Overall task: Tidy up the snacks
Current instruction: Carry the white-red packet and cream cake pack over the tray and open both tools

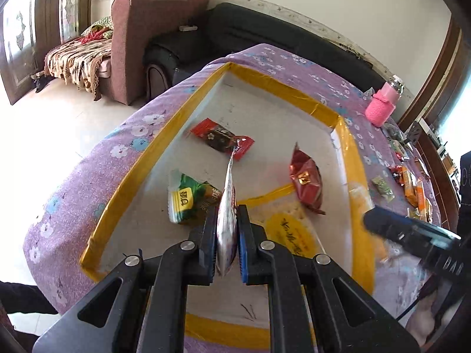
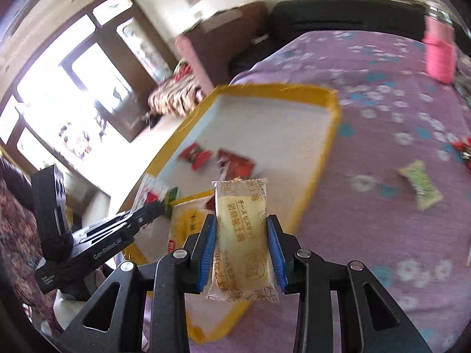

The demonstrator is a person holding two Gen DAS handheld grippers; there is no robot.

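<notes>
Glossy foil snack packet (image 1: 306, 181), matt cloth tablecloth (image 1: 297, 61)

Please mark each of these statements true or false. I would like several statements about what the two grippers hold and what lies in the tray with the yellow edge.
1. The left gripper is shut on a thin white packet. True.
2. The right gripper is empty. False: it grips a pale yellow biscuit packet.
3. A green snack packet lies inside the yellow-edged tray. True.
4. The pink bottle stands inside the tray. False: it stands on the purple floral cloth, outside the tray.
5. The tray holds no red packets. False: a red packet lies in it.
</notes>
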